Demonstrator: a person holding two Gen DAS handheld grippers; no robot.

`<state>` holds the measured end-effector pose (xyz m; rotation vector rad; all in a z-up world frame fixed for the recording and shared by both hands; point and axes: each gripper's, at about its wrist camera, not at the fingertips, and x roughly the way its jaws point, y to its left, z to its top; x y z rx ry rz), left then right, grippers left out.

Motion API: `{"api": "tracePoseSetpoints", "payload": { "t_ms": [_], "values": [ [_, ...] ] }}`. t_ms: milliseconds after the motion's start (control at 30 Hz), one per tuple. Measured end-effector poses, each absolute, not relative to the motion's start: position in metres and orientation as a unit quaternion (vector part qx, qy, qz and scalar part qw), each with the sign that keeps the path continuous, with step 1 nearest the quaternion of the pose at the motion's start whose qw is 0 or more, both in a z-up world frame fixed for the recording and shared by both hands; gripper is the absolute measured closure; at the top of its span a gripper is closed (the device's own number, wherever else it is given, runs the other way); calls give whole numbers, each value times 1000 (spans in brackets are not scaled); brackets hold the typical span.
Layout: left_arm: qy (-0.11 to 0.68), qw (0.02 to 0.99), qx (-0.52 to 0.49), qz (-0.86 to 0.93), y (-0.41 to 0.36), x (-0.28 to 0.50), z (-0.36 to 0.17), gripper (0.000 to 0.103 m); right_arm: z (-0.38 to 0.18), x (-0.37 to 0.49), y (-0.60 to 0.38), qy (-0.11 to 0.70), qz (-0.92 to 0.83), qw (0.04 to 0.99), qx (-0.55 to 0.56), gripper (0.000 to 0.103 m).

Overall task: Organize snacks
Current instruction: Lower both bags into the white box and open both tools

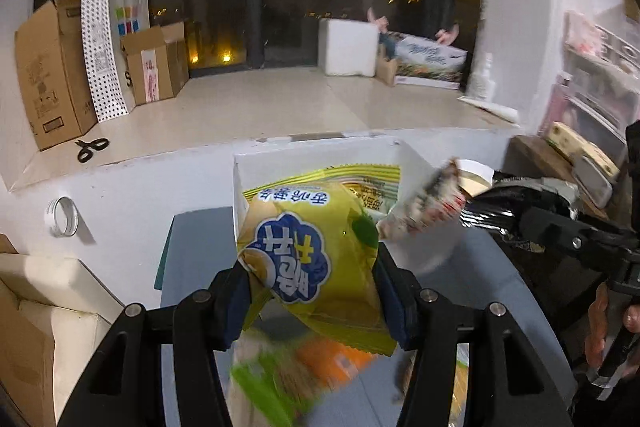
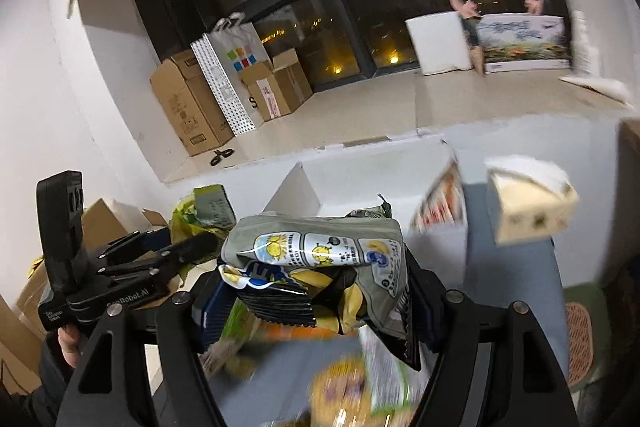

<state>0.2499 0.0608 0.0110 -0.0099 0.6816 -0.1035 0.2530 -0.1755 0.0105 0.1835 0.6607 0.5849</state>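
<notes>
I have a packet in each hand and I judge I'm mid-carry, bringing both toward the white box [image 1: 416,167], which sits open at the back of the grey counter [image 1: 192,243]. My left tongs [image 1: 312,291] are clamped on a yellow packet [image 1: 320,251], pads pressing its two sides, and it hangs just in front of the box, above its near wall. My right tongs [image 2: 316,303] are clamped on a grey packet [image 2: 320,243], crumpled and folded over, with yellow and black print showing beneath; it too sits just short of the box. Another yellow pack [image 1: 360,183] already lies inside the box. More snacks lie blurred on the counter, nearer to me than the box. Next, I think, each packet needs carrying over the box's rim and lowering before I let the tongs part, one hand at a time so they don't crowd the opening. Both packets look light, puffy and slippery, so a loose grip could slide.
</notes>
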Motion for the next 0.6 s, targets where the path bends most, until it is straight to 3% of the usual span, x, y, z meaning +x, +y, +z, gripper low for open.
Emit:
{"api": "tracePoseSetpoints", "payload": {
  "t_ms": [233, 300, 333, 367, 400, 467, 600],
  "values": [
    [364, 931, 16, -16, 66, 326, 1, 42, 15, 358, -143, 368, 261, 891, 49, 26],
    [367, 930, 20, -13, 67, 339, -5, 32, 16, 372, -140, 371, 256, 891, 54, 25],
    [373, 927, 19, -13, 69, 345, -10, 26, 17, 378, -139, 368, 252, 893, 63, 20],
    [378, 925, 19, -12, 70, 349, -13, 9, 16, 383, -138, 369, 244, 895, 67, 11],
    [381, 924, 20, -13, 73, 352, -17, 3, 15, 388, -139, 371, 236, 895, 70, 8],
    [373, 928, 20, -11, 77, 348, -19, 3, 13, 393, -140, 378, 221, 896, 74, 0],
    [371, 928, 7, -24, 85, 337, -21, 1, 11, 387, -139, 361, 225, 903, 63, 0]
  ]
}}
